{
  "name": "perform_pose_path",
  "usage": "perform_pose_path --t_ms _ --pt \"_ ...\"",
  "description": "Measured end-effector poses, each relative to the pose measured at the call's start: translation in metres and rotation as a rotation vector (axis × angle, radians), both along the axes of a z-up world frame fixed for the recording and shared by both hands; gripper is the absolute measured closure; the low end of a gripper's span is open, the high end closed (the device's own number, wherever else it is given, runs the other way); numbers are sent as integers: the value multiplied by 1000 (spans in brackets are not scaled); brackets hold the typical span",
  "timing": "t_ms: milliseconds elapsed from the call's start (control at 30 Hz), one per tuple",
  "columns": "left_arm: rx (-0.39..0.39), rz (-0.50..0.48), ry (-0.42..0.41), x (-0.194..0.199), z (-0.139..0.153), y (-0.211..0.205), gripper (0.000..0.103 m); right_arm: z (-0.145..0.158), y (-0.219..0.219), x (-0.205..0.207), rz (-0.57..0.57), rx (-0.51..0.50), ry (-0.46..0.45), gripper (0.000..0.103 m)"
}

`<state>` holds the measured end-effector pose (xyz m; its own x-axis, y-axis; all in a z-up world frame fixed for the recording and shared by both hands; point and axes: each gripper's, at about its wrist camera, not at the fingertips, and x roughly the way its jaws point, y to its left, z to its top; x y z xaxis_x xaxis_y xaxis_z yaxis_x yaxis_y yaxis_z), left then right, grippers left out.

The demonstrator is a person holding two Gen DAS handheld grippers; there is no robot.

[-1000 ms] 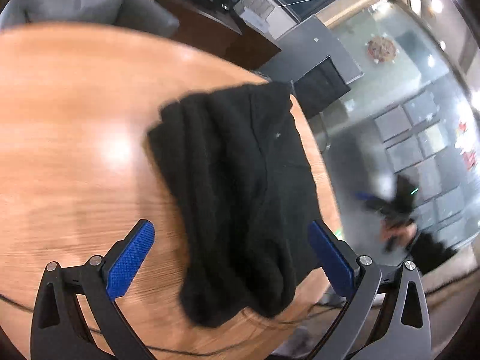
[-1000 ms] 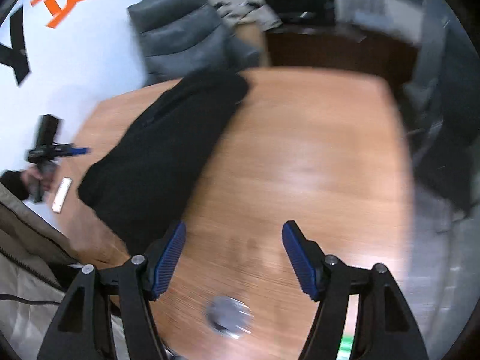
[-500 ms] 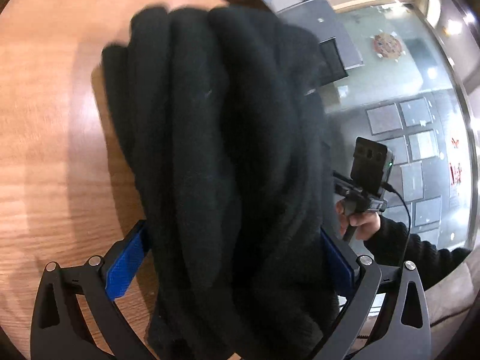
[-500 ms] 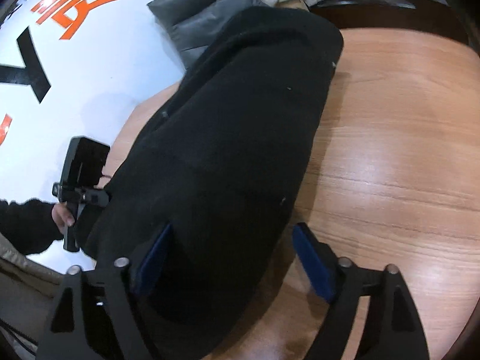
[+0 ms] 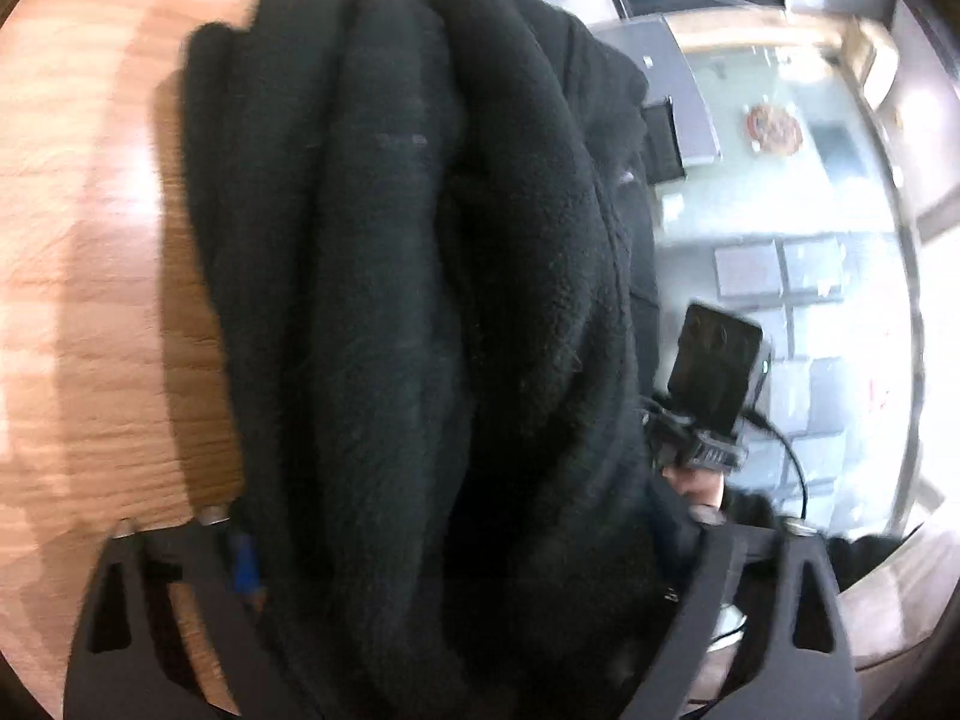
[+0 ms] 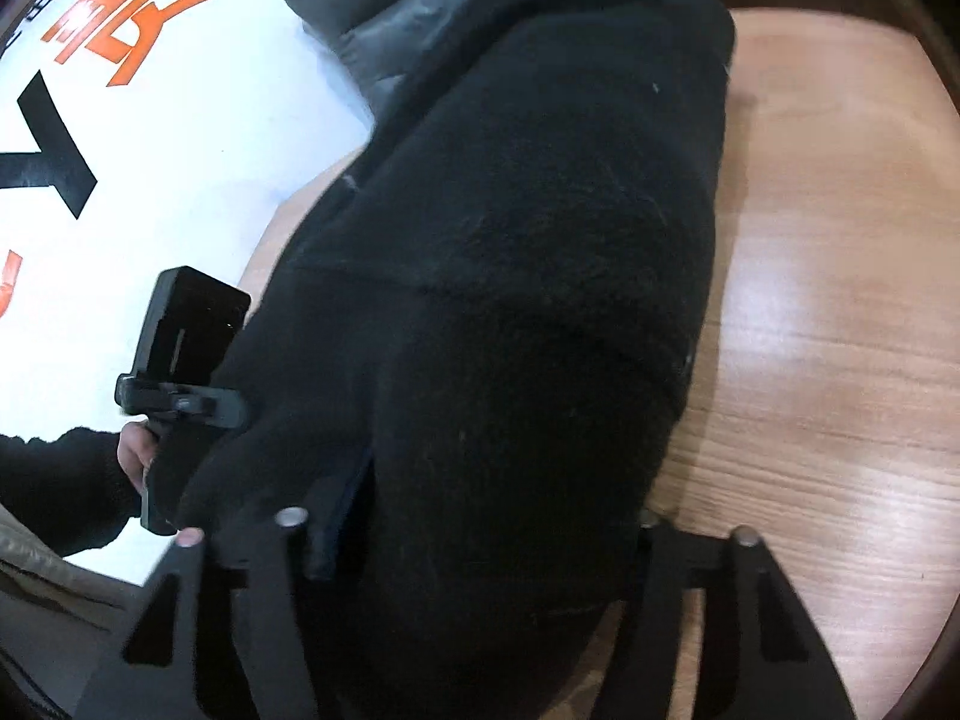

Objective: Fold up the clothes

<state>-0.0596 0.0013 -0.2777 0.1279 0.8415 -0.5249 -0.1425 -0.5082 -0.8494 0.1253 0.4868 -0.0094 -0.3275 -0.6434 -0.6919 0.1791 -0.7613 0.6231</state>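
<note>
A black fleece garment (image 5: pixel 390 240), folded into a thick bundle, lies on the round wooden table (image 5: pixel 78 300). My left gripper (image 5: pixel 462 552) straddles one end; its jaws are closing, and the blue left pad (image 5: pixel 243 564) presses into the cloth while the right pad is buried in it. From the opposite end, my right gripper (image 6: pixel 480 540) is closing on the same garment (image 6: pixel 540 240), which bulges over both fingers and hides the pads. Each view shows the other gripper's camera block (image 5: pixel 717 360) (image 6: pixel 186 330) beside the cloth, held by a hand (image 6: pixel 135 450).
Bare wood of the table (image 6: pixel 828 300) lies right of the garment in the right wrist view. A grey chair (image 6: pixel 390 18) and a white wall with orange and black lettering (image 6: pixel 120 120) stand behind. A glass partition (image 5: pixel 810 240) is beyond the table edge.
Both grippers came down from above the table onto the garment's two ends. Their jaws, wide apart before, have narrowed onto the cloth, which now fills both views.
</note>
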Motion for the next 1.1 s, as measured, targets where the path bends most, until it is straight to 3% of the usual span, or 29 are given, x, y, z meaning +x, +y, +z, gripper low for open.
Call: perform_pose_path --t_ms 167,300,433,633,733,900,933,1000,1100 --pt "3 57 25 2 33 -48 32 33 -25 12 -7 26 26 58" --pt "-18 118 137 -2 98 -124 32 86 -75 7 14 14 131 59" --pt "-102 190 264 -22 160 -218 32 131 -144 -18 64 -63 235 58" --pt "-264 233 322 -92 178 -333 32 140 -250 -87 105 -131 291 58" --pt "-320 242 298 -133 156 -380 32 121 -288 -126 100 -130 263 58" --pt "-407 221 211 -164 60 -414 32 73 -331 -166 112 -46 181 58" --pt "-419 218 189 -166 42 -419 28 63 -333 -168 114 -21 164 57" --pt "-364 245 219 -158 37 -425 28 49 -336 -170 115 18 135 55" --pt "-344 272 258 -147 35 -427 25 56 -325 -163 126 47 147 54"
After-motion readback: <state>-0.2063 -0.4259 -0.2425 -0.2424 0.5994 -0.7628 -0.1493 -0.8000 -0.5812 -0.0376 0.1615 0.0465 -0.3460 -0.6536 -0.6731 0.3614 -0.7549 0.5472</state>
